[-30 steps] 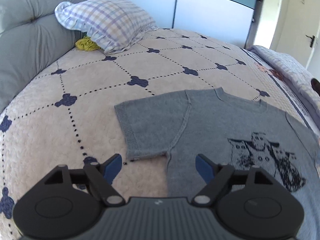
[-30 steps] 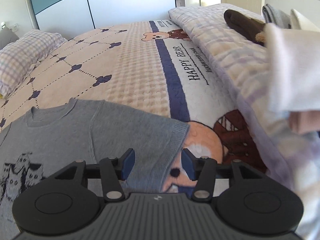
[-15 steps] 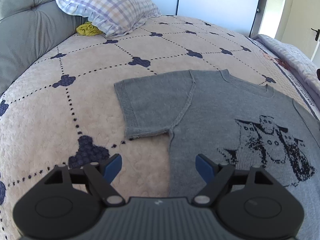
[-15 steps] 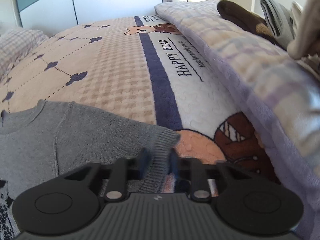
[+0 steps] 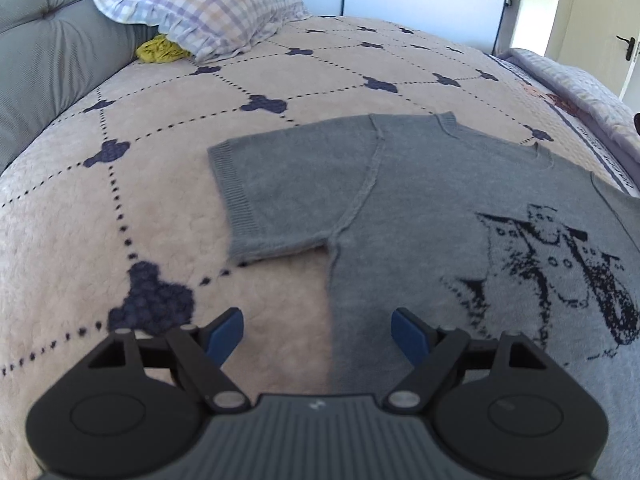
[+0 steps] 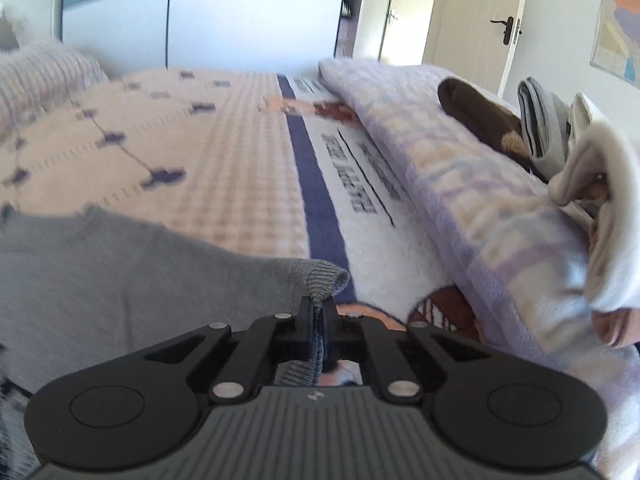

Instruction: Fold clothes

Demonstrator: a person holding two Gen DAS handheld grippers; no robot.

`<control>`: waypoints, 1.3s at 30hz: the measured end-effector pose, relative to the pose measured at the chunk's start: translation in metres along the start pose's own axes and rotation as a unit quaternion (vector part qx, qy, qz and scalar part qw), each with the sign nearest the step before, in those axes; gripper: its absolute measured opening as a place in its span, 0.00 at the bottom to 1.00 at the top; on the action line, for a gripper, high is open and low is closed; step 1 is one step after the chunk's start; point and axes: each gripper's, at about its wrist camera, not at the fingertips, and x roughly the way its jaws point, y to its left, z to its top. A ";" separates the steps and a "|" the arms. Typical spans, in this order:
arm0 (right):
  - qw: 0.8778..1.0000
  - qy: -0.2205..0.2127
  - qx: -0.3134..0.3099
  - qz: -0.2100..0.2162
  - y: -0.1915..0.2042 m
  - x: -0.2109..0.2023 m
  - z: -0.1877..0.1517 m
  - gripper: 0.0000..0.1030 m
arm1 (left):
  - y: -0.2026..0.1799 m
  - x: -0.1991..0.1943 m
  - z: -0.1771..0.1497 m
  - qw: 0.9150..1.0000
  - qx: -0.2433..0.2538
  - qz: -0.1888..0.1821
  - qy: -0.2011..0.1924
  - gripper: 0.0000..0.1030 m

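A grey knitted short-sleeved sweater (image 5: 420, 216) with a dark printed figure lies flat on the bed, its left sleeve (image 5: 272, 196) spread out. My left gripper (image 5: 318, 334) hangs open just above the sweater's side edge below that sleeve, with nothing pinched between its blue pads. In the right wrist view the same sweater (image 6: 120, 272) fills the lower left. My right gripper (image 6: 316, 316) is shut on the ribbed cuff of the right sleeve (image 6: 324, 280), which is lifted and bunched at the jaws.
The bed cover (image 5: 120, 220) is beige with navy clover marks. A checked pillow (image 5: 200, 4) and a yellow cloth (image 5: 160, 50) lie by the grey headboard (image 5: 48, 60). On the right, a folded lilac quilt (image 6: 460, 168) carries other garments (image 6: 540, 128).
My right gripper closed on the right sleeve cuff and lifted it slightly. My left gripper sank closer to the sweater and stayed open.
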 end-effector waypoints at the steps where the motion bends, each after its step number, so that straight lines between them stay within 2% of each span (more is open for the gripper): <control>1: 1.000 -0.010 -0.005 0.004 0.004 -0.008 0.003 0.05 | 0.004 -0.001 -0.001 1.000 -0.005 0.001 0.000 0.80; 8: 0.995 -0.064 -0.067 0.041 0.048 -0.066 0.005 0.05 | 0.014 -0.014 -0.009 1.000 -0.012 -0.001 -0.004 0.80; 12: 0.988 -0.076 -0.106 0.077 0.088 -0.093 -0.006 0.05 | 0.016 -0.022 -0.010 1.000 -0.013 -0.007 -0.008 0.80; 14: 0.984 -0.070 -0.135 0.097 0.112 -0.100 -0.013 0.06 | 0.016 -0.024 -0.010 1.000 -0.014 -0.009 -0.010 0.80; 18: 0.973 -0.031 -0.180 0.143 0.155 -0.093 -0.032 0.08 | 0.016 -0.028 -0.012 1.000 -0.011 -0.012 -0.011 0.80; 20: 0.969 -0.014 -0.195 0.152 0.167 -0.090 -0.040 0.15 | 0.017 -0.030 -0.013 1.000 -0.010 -0.015 -0.011 0.80; 23: 0.969 -0.015 -0.186 0.162 0.161 -0.094 -0.043 0.28 | 0.019 -0.032 -0.015 1.000 -0.010 -0.018 -0.012 0.80; 26: 0.976 -0.012 -0.154 0.155 0.134 -0.092 -0.043 0.30 | 0.021 -0.032 -0.017 1.000 -0.012 -0.023 -0.011 0.80; 31: 0.989 0.012 -0.070 0.132 0.064 -0.083 -0.043 0.31 | 0.019 -0.036 -0.020 0.999 -0.007 -0.032 -0.012 0.80; 33: 0.988 0.020 -0.071 0.136 0.046 -0.084 -0.048 0.31 | 0.019 -0.037 -0.021 0.999 -0.006 -0.033 -0.012 0.80; 35: 0.984 0.019 -0.099 0.147 0.044 -0.090 -0.055 0.31 | 0.018 -0.038 -0.021 0.999 -0.007 -0.031 -0.012 0.80; 39: 0.963 0.017 -0.187 0.195 0.071 -0.101 -0.067 0.31 | 0.012 -0.037 -0.020 0.999 -0.008 -0.031 -0.008 0.80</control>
